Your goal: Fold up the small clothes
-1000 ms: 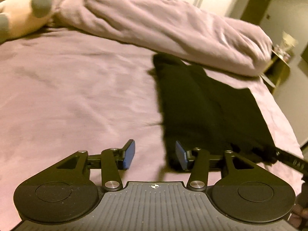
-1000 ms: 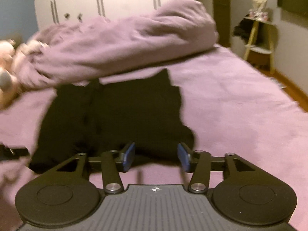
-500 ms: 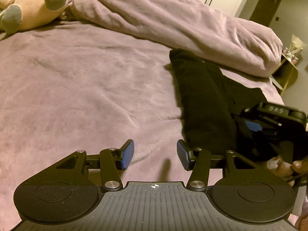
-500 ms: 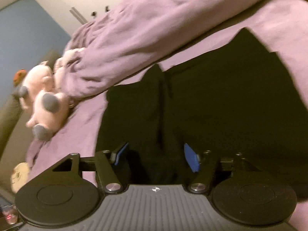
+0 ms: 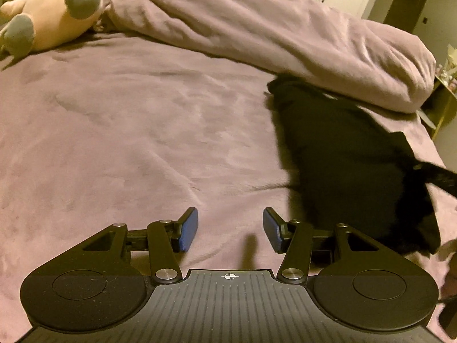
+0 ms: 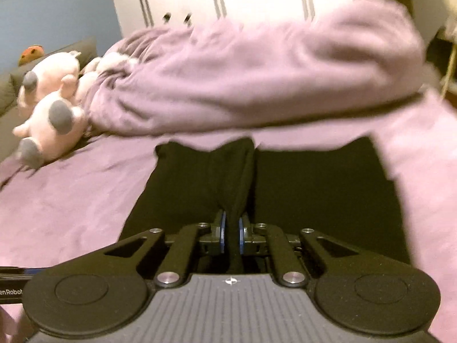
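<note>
right wrist: right hand-held gripper (image 6: 231,230) pinching black garment (image 6: 314,194) fold; left hand-held gripper (image 5: 230,228) spread, empty.

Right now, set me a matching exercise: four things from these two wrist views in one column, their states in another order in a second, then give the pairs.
Things
1. left gripper
2. right gripper
3. plush toy
4. duvet

States
A. bunched in a heap across the far side of the bed
B. jaws apart over bare sheet, holding nothing
C. lying by the heap's left end, grey feet showing
D. pinched shut on a ridge of the black garment

Pairs: 1-B, 2-D, 3-C, 4-A
</note>
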A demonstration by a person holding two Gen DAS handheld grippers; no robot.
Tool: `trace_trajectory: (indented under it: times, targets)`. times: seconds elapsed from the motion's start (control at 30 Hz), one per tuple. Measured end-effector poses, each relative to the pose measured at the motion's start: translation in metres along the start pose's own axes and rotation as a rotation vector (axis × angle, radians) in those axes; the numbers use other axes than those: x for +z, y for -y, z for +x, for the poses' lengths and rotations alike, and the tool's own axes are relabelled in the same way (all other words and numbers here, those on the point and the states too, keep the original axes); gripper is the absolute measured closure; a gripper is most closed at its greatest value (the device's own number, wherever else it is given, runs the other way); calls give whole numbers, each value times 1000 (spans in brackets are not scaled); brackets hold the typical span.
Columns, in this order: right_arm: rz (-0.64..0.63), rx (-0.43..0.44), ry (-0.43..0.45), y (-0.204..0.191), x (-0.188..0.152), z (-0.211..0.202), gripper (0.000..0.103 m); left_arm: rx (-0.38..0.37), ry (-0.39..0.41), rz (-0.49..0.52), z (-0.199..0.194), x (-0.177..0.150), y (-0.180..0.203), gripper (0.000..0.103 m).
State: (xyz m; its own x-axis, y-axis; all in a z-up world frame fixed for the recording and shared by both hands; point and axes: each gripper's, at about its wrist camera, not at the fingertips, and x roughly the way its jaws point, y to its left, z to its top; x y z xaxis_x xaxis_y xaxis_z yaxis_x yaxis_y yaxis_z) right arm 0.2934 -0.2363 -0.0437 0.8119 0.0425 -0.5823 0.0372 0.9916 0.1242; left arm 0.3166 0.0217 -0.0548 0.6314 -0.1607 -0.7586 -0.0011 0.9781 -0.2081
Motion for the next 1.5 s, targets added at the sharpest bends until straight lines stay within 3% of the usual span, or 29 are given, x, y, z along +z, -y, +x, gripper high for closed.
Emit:
trace_trajectory:
  times: [0.1, 0.2, 0.27, 0.37, 0.43, 0.47, 0.57, 0.63, 0.73, 0.87, 1.0, 1.13, 1.33, 1.4, 1.5]
  targets:
    - [-58, -150, 71, 14, -1, -24, 96, -12, -4, 20, 2, 0, 7, 42]
    - [-24, -255, 10, 40, -12, -21, 95, -11, -21, 37, 6, -2, 16, 42]
    - [59, -224, -87, 61, -21, -13, 93, -14, -32, 49, 8, -4, 21, 42]
    - [202, -123, -68, 80, -31, -27, 81, -14, -34, 72, 8, -7, 27, 41]
    - [244, -66, -75, 82, -37, -31, 66, -14, -39, 76, 10, -6, 31, 41]
    - [254, -42, -83, 84, -41, -32, 66, -13, -42, 77, 11, -6, 33, 40]
    - [216, -40, -93, 82, -49, -35, 67, -18, -50, 89, 13, -7, 40, 40]
    - [179, -47, -89, 78, -47, -37, 81, -21, -55, 95, 14, -8, 45, 39]
    - [132, -58, -83, 72, -43, -33, 91, -37, -65, 100, 15, -10, 49, 39]
    - [146, -108, -19, 77, -40, -44, 93, -52, -66, 112, 16, -10, 55, 39]
    - [136, -153, -85, 82, -51, -32, 93, -74, -78, 102, 19, -8, 55, 38]
    - [111, -158, -70, 78, -50, -36, 93, -71, -78, 98, 22, -4, 56, 38]
    - [41, -244, 9, 70, -45, -47, 93, -75, -71, 120, 25, -2, 63, 36]
    - [73, -271, -38, 78, -50, -38, 95, -80, -78, 121, 29, -2, 65, 36]
    - [80, -218, -94, 90, -54, -31, 94, -99, -93, 109, 34, 1, 63, 36]
